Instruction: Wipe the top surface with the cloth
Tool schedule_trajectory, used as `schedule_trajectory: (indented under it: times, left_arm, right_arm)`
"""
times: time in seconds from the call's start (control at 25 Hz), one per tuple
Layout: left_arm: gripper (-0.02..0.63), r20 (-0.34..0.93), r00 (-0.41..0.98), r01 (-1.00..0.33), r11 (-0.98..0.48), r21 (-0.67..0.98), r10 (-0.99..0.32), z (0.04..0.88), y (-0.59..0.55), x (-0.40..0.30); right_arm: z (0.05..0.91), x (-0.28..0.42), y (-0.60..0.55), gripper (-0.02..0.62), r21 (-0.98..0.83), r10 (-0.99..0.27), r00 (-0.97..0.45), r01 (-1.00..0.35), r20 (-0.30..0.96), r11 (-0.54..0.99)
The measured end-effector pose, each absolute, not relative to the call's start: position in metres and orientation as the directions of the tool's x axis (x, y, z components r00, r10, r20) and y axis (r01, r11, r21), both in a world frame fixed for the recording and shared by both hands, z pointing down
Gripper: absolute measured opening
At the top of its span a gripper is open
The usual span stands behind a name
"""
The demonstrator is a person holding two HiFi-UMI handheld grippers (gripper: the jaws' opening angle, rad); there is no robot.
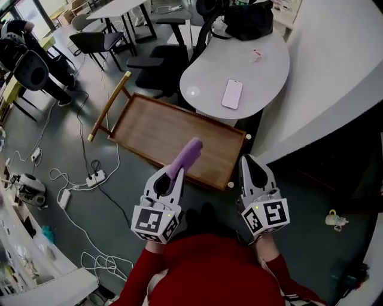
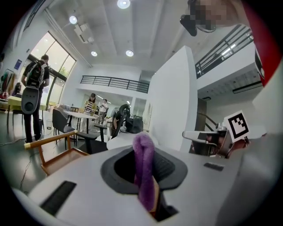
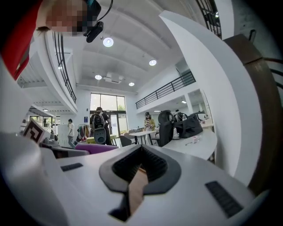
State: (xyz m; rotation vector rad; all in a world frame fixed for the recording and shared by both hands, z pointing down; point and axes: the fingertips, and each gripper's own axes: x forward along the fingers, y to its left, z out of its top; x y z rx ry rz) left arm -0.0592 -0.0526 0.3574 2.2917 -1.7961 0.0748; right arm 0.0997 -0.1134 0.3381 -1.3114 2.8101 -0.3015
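Pinching a purple cloth [image 2: 143, 161] is the left gripper [image 2: 144, 174]. Its jaws are clamped tight on the lower end, and the soft, fuzzy fabric is folded into a thick rounded roll. The right gripper [image 3: 140, 170] has its jaws drawn together with just a thin slit between them and nothing caught in it. Both grippers are smooth grey plastic with ribbed black pads, and each carries its marker cube near the red sleeves [image 1: 209, 269].

From the head view, the cloth [image 1: 187, 154] sticks out of the left gripper [image 1: 172, 177] like a stubby finger. Its long axis runs forward and a bit to the right, with the blunt free end pointing toward the white table [image 1: 209, 75]. That end sits over the near part of the wooden tray [image 1: 149, 131]. Can't tell if it's actually touching the wood. The right gripper [image 1: 254, 170] hangs just off the tray's near right corner.

The tray is a flat brown rectangle with a raised rim and a pale handle bar [image 1: 109, 106] at its far left end. On the rounded table behind it lies a pink phone [image 1: 232, 94], with a black bag [image 1: 248, 18] at the far edge. White cables and a power strip [image 1: 94, 178] trail across the grey floor to the left.
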Motion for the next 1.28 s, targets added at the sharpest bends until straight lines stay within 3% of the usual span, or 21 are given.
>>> schedule_trajectory:
  times: [0.12,0.24,0.4,0.56,0.76,0.92,1.08,1.28]
  left_arm:
    - [0.057,0.173,0.306,-0.95,-0.289,0.117,-0.936,0.357,-0.078,-0.049]
    - [0.057,0.2,0.459,-0.888,-0.451,0.088,-0.865,0.354,-0.126,-0.015]
    - [0.057,0.339,0.73,-0.677,-0.697,0.237,-0.594,0.38,-0.175,0.058]
    - [0.057,0.393,0.823,-0.551,-0.743,0.38,-0.41,0.421,-0.206,0.075]
    - [0.055,0.508,0.794,-0.561,-0.725,0.398,-0.336,0.483,-0.228,0.073]
    - [0.055,0.611,0.704,-0.653,-0.669,0.354,-0.363,0.54,-0.241,0.044]
    - [0.055,0.68,0.578,-0.76,-0.6,0.248,-0.45,0.568,-0.265,-0.049]
    - [0.055,0.713,0.413,-0.89,-0.415,0.186,-0.567,0.569,-0.295,-0.188]
  right_arm:
    - [0.343,0.095,-0.126,0.012,-0.178,-0.772,-0.631,-0.771,0.08,0.611]
    - [0.335,0.105,-0.146,0.012,-0.157,-0.798,-0.598,-0.798,0.076,0.582]
    - [0.319,0.123,-0.154,0.012,-0.115,-0.839,-0.543,-0.836,0.036,0.536]
    - [0.32,0.106,-0.158,0.012,-0.114,-0.89,-0.452,-0.889,0.058,0.444]
    - [0.326,0.109,-0.162,0.012,-0.141,-0.933,-0.34,-0.936,0.119,0.323]
    - [0.342,0.119,-0.168,0.012,-0.164,-0.947,-0.281,-0.953,0.157,0.255]
    - [0.352,0.087,-0.177,0.012,-0.175,-0.945,-0.276,-0.953,0.173,0.246]
    - [0.366,0.047,-0.196,0.012,-0.173,-0.929,-0.314,-0.944,0.195,0.282]
